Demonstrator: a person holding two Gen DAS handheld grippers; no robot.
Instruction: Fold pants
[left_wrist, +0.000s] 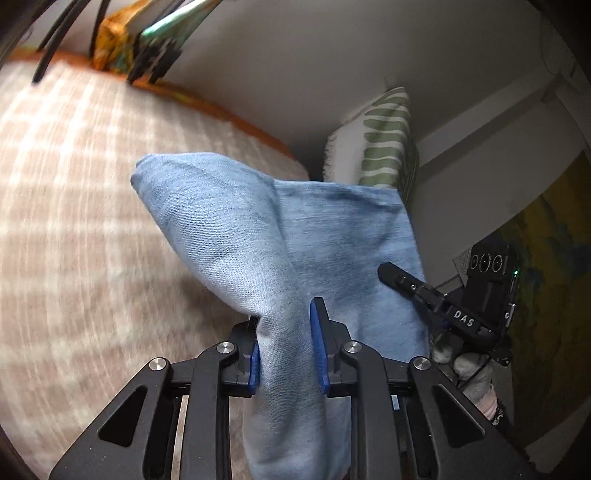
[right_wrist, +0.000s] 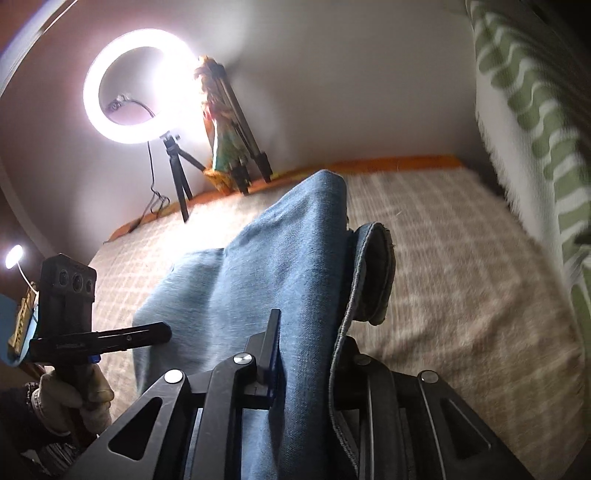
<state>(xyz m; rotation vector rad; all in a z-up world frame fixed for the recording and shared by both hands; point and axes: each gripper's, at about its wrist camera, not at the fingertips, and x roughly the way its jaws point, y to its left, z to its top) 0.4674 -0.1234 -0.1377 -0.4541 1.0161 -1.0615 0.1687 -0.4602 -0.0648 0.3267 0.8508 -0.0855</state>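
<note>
The left gripper (left_wrist: 286, 345) is pinching a bunched fold of the light blue denim pants (left_wrist: 295, 240) between its blue-padded fingers (left_wrist: 318, 350) at the lower centre of the left wrist view, and the fabric is rising from the jaws toward the middle of the frame, held above the checked pink-and-white bedspread (left_wrist: 74, 221) that is filling the left side. At the right edge of that view the right gripper (left_wrist: 391, 275) is reaching in against the cloth beside a gloved hand (left_wrist: 469, 365), with a green-striped pillow (left_wrist: 384, 140) standing behind the pants at upper centre. In the right wrist view the right gripper (right_wrist: 306, 350) is clamping the same pants (right_wrist: 280, 266) at lower centre; only its left finger (right_wrist: 271, 343) is showing, since denim is draping over the other, and a hemmed leg opening (right_wrist: 373, 273) is hanging just right of centre. The left gripper (right_wrist: 162, 332) is touching the fabric's left edge at lower left. A lit ring light (right_wrist: 136, 86) on a small tripod (right_wrist: 177, 173) is glowing at upper left against the wall.
</note>
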